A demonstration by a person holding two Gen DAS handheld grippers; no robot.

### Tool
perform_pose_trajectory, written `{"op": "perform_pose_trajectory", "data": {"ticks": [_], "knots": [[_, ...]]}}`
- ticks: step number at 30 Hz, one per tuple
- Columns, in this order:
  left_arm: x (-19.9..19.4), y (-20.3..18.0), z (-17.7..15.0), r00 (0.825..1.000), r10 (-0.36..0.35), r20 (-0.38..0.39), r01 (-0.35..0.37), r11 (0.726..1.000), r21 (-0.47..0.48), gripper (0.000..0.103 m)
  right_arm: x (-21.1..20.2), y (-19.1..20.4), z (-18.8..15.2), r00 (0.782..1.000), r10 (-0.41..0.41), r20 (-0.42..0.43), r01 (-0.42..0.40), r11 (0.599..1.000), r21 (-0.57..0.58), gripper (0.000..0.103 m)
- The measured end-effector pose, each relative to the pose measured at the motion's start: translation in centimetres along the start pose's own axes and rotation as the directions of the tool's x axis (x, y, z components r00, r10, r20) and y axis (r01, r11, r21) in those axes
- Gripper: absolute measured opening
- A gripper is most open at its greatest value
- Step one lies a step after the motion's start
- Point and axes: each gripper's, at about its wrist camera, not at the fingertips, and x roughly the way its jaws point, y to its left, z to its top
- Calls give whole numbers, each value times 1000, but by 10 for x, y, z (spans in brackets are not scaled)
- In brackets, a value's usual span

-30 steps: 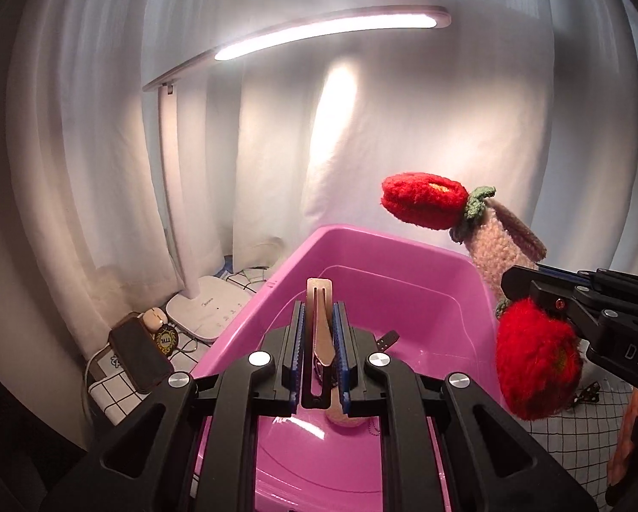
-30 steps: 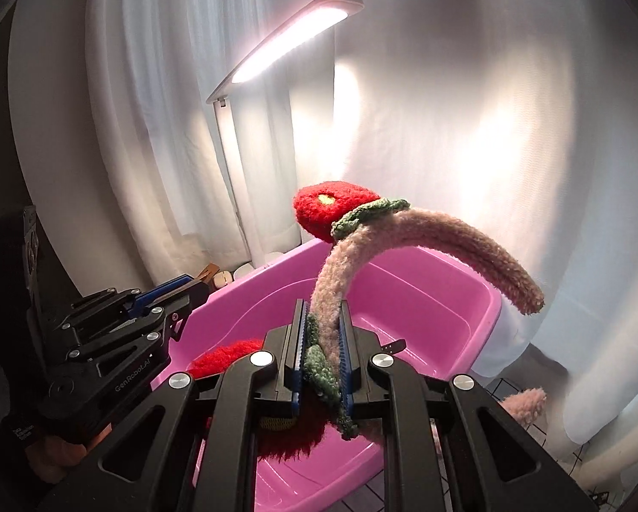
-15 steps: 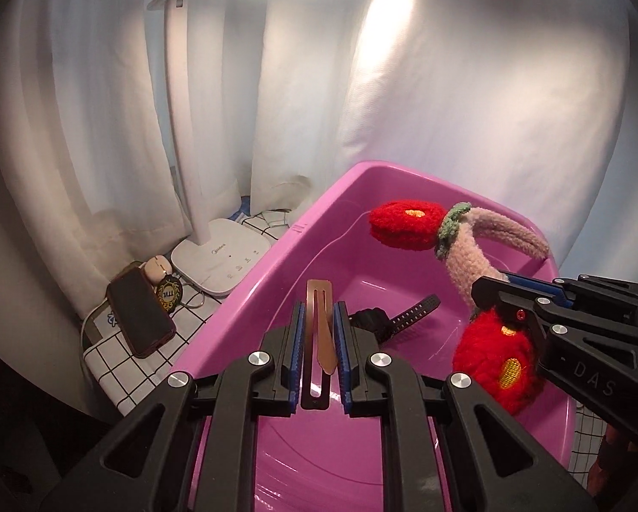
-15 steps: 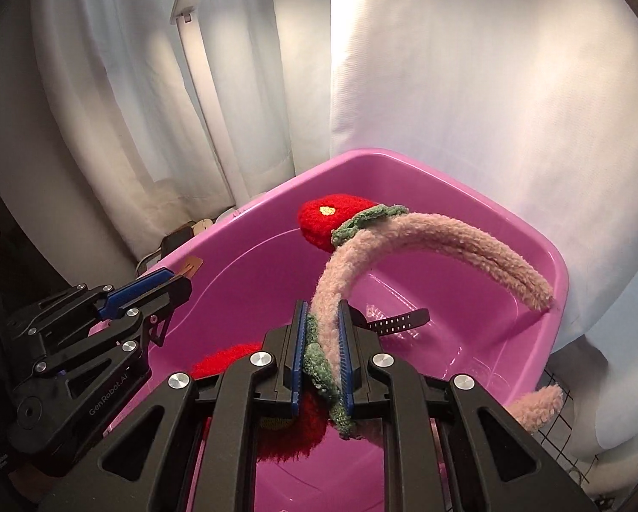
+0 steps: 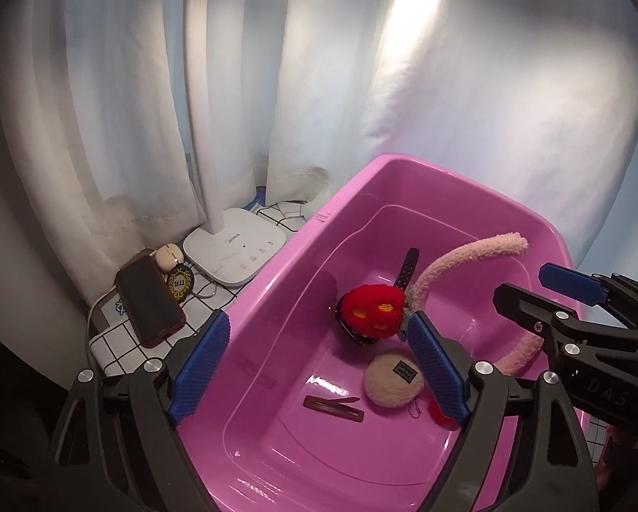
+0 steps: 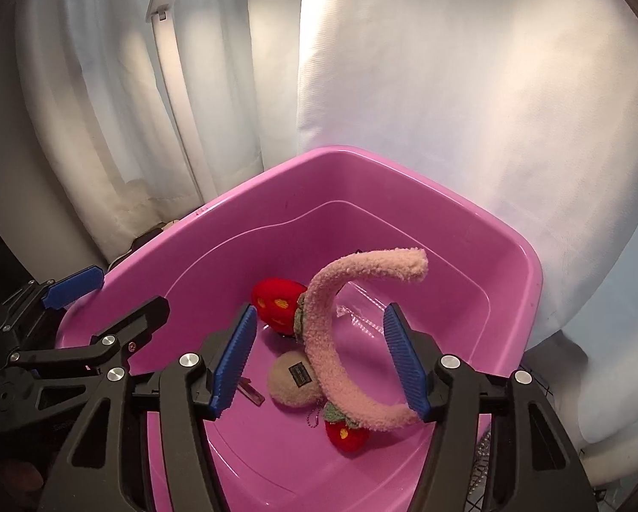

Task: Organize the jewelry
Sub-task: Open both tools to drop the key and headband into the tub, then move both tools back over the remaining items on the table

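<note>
A pink tub (image 5: 353, 187) (image 6: 528, 264) holds a fuzzy pink headband (image 5: 468, 256) (image 6: 323, 341) with red strawberry pompoms (image 5: 372, 311) (image 6: 276, 301), a brown hair clip (image 5: 333, 407) (image 6: 250, 392), a cream round plush pouch (image 5: 393, 379) (image 6: 293, 379) and a black watch strap (image 5: 408, 266). My left gripper (image 5: 319, 367) is open and empty above the tub's left side. My right gripper (image 6: 319, 362) is open and empty above the headband; it also shows in the left wrist view (image 5: 575, 298).
A white desk lamp base (image 5: 233, 251) stands left of the tub on a checked cloth, beside a dark phone (image 5: 150, 298), a small badge (image 5: 181, 283) and an earbud case (image 5: 167, 256). White curtains (image 5: 447, 85) hang close behind.
Both grippers opened. The hair clip dropped from the left gripper and the headband dropped from the right gripper; both now lie in the tub.
</note>
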Motion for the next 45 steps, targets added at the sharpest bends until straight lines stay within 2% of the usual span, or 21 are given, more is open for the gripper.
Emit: {"op": "perform_pose_trajectory", "data": {"ticks": [9, 15, 18, 21, 24, 27, 32, 40, 45], "knots": [[-14, -5, -4, 1000, 14, 28, -15, 1000, 13, 91, -14, -4, -11, 1000, -16, 23, 15, 1000, 28, 59], [-26, -17, -10, 999, 14, 34, -15, 999, 45, 96, -42, -11, -28, 997, -31, 71, 27, 998, 54, 60], [-35, -25, -14, 999, -9, 38, 7, 998, 56, 96, -63, -21, -43, 993, -43, 111, 35, 997, 71, 63], [-48, -35, -19, 997, -60, 58, 57, 997, 61, 97, -88, -40, -66, 988, -64, 141, 50, 994, 100, 67], [-62, -48, -25, 985, -149, 82, 143, 987, 75, 97, -112, -64, -93, 984, -97, 149, 75, 986, 147, 67], [-74, -65, -33, 974, -207, 94, 199, 976, 92, 97, -132, -86, -125, 980, -137, 141, 107, 973, 202, 69], [-89, -100, -47, 948, -307, 80, 297, 948, 116, 97, -165, -127, -179, 968, -229, 108, 187, 934, 304, 72], [-103, -164, -85, 909, -416, 6, 409, 896, 174, 97, -195, -181, -254, 946, -323, 26, 285, 868, 408, 73], [-105, -202, -116, 905, -421, -62, 423, 876, 232, 97, -197, -207, -284, 943, -332, -12, 306, 852, 425, 73]]}}
